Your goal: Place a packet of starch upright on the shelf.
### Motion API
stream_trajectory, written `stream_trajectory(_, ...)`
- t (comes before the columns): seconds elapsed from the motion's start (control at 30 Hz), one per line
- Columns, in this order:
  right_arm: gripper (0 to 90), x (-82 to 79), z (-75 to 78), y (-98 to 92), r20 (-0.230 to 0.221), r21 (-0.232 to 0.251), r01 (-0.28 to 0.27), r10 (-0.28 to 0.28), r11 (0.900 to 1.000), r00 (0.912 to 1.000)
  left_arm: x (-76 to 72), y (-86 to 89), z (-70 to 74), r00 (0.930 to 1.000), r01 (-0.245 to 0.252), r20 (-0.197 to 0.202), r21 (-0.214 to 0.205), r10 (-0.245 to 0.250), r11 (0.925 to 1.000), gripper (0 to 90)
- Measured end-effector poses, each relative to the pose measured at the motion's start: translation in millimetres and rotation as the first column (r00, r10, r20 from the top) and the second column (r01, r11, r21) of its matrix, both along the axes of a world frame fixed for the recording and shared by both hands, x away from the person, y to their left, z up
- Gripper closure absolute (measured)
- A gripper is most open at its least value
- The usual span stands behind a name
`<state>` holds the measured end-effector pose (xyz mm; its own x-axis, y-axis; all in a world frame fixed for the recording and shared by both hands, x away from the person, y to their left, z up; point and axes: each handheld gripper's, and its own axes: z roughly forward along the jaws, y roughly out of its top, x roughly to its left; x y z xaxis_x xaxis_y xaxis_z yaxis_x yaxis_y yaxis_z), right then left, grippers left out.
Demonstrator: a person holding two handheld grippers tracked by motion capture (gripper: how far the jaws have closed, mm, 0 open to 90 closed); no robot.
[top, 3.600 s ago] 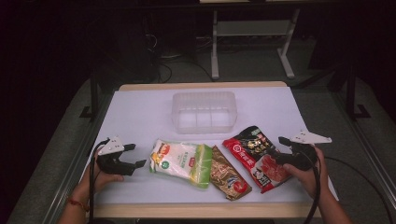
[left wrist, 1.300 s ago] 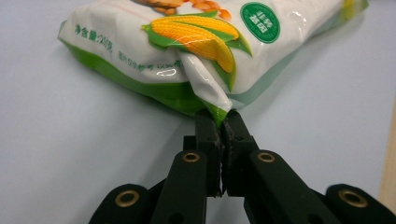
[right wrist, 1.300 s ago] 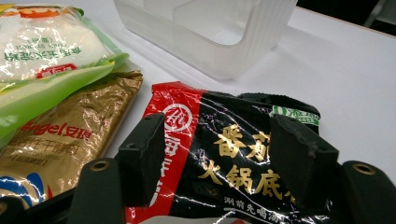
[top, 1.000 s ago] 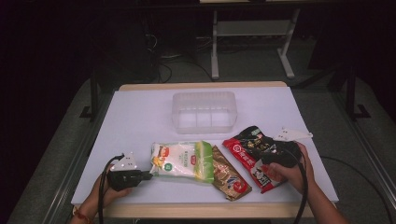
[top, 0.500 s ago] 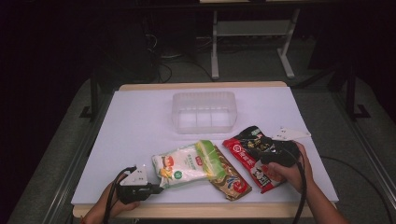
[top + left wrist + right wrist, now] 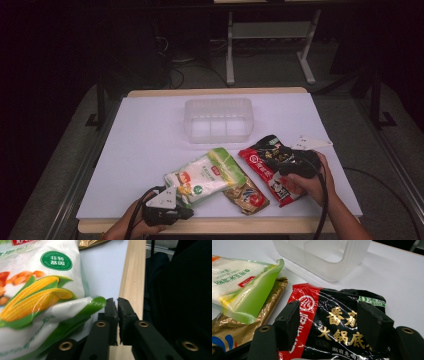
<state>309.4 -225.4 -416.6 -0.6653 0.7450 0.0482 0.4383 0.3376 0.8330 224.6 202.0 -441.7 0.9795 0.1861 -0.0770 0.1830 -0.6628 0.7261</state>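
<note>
High view: three packets – corn bag, gold pouch, red-black pack; one clear bin far. Left gripper closed, jaws just eased apart, empty; right gripper spread wide over red-black pack.

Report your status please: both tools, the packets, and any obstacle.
Left tool shut, empty, beside corn bag corner. Right tool open over red-black packet. Gold packet lies under corn bag.

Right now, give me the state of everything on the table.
Clear bin, upright, empty.
Corn bag, sealed, overlapping the gold packet.
Gold packet, flat, partly covered.
Red-black pouch, flat, crinkled.
Left gripper, jaws shut, empty.
Right gripper, jaws wide, straddling the red-black pouch.
</note>
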Motion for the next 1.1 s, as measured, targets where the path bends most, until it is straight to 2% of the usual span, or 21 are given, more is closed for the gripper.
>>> stream_trajectory(0.1,34.8,-0.1,0.1,-0.7,0.0,0.003,0.002,-0.002,1.0,1.0,-1.2,7.9,8.2,0.9999,0.011,0.01,-0.021,-0.011,0.9997,83.4)
stream_trajectory(0.13,34.8,-0.6,0.4,-1.4,0.002,0.004,0.003,-0.003,1.0,1.0,0.2,14.4,14.6,1.0,-0.001,0.007,-0.062,0.002,0.998,79.2)
stream_trajectory(0.17,34.8,-0.6,0.4,-1.4,0.002,0.004,0.003,-0.003,1.0,1.0,0.2,14.4,14.6,1.0,-0.001,0.007,-0.062,0.002,0.998,77.7)
stream_trajectory(0.23,34.7,-1.0,0.5,-1.8,0.004,0.003,0.005,-0.005,1.0,1.0,5.1,22.6,24.1,0.9994,-0.03,0.011,-0.116,0.032,0.9928,76.7)
stream_trajectory(0.3,34.6,-2.3,0.7,-2.4,0.002,0.0,0.007,-0.007,1.0,1.0,12.2,26.3,29.9,0.9978,-0.049,0.037,-0.13,0.054,0.9902,68.0)
stream_trajectory(0.33,34.6,-2.9,0.4,-2.6,0.0,0.001,0.009,-0.009,1.0,1.0,17.9,27.0,31.9,0.9959,-0.071,0.046,-0.129,0.078,0.9891,64.1)
stream_trajectory(0.4,34.6,-3.5,0.2,-3.2,-0.001,-0.001,0.012,-0.012,0.9999,0.9999,32.1,27.0,33.1,0.994,-0.089,0.054,-0.107,0.095,0.9903,63.7)
stream_trajectory(0.47,34.5,-5.5,-0.2,-5.1,-0.002,-0.003,0.018,-0.018,0.9998,0.9998,48.5,25.2,31.4,0.9911,-0.12,0.047,-0.09,0.125,0.9887,57.2)
stream_trajectory(0.5,34.5,-7.4,-0.5,-7.2,-0.002,-0.005,0.022,-0.022,0.9997,0.9997,57.1,24.6,30.2,0.9898,-0.135,0.033,-0.095,0.139,0.9863,49.0)
stream_trajectory(0.53,34.5,-7.4,-0.5,-7.2,-0.002,-0.005,0.022,-0.022,0.9997,0.9997,65.5,23.8,29.1,0.9874,-0.153,0.023,-0.097,0.156,0.9834,49.0)
stream_trajectory(0.57,34.5,-9.1,-0.8,-10.2,-0.005,-0.003,0.034,-0.034,0.9994,0.9994,73.5,23.0,28.4,0.9838,-0.174,0.029,-0.086,0.177,0.981,39.7)
stream_trajectory(0.6,34.5,-9.1,-0.8,-10.2,-0.005,-0.003,0.034,-0.034,0.9994,0.9994,81.4,22.3,27.7,0.9806,-0.192,0.021,-0.084,0.195,0.9777,39.7)
stream_trajectory(0.63,34.5,-9.6,-1.2,-11.2,-0.005,-0.001,0.04,-0.04,0.9992,0.9992,88.7,21.3,26.9,0.9804,-0.196,0.001,-0.083,0.197,0.977,38.5)
stream_trajectory(0.67,34.5,-10.0,-1.5,-12.1,-0.007,-0.003,0.041,-0.041,0.9992,0.9991,95.1,19.3,25.6,0.9803,-0.197,0.002,-0.074,0.197,0.9777,37.5)
stream_trajectory(0.7,34.4,-10.8,-1.9,-12.5,-0.012,-0.004,0.042,-0.042,0.9991,0.999,102.9,16.5,23.8,0.9768,-0.213,0.005,-0.058,0.214,0.9752,34.4)
stream_trajectory(0.73,34.4,-11.4,-2.4,-12.5,-0.014,-0.008,0.04,-0.04,0.9992,0.9991,109.6,14.4,22.1,0.9768,-0.214,-0.018,-0.057,0.213,0.9752,31.5)
stream_trajectory(0.77,34.4,-11.9,-2.8,-12.3,-0.015,-0.012,0.037,-0.037,0.9992,0.9992,115.1,11.2,19.5,0.9777,-0.208,-0.041,-0.056,0.206,0.9765,31.6)
stream_trajectory(0.83,34.3,-12.7,-3.5,-11.5,-0.017,-0.019,0.032,-0.033,0.9993,0.9993,123.8,5.2,15.3,0.9797,-0.194,-0.061,-0.041,0.191,0.9802,30.8)
stream_trajectory(0.9,34.2,-13.0,-3.6,-10.9,-0.018,-0.022,0.031,-0.032,0.9993,0.9993,133.3,-1.6,11.6,0.9755,-0.204,-0.094,-0.042,0.199,0.9782,29.5)
stream_trajectory(0.97,34.2,-12.9,-3.9,-10.8,-0.02,-0.02,0.031,-0.031,0.9993,0.9993,138.8,-6.4,9.0,0.9764,-0.192,-0.108,-0.033,0.187,0.9809,27.9)
stream_trajectory(1.1,34.2,-12.0,-5.1,-10.2,-0.023,-0.024,0.025,-0.026,0.9994,0.9994,148.5,-15.1,1.5,0.9653,-0.189,-0.189,-0.032,0.18,0.9814,27.6)
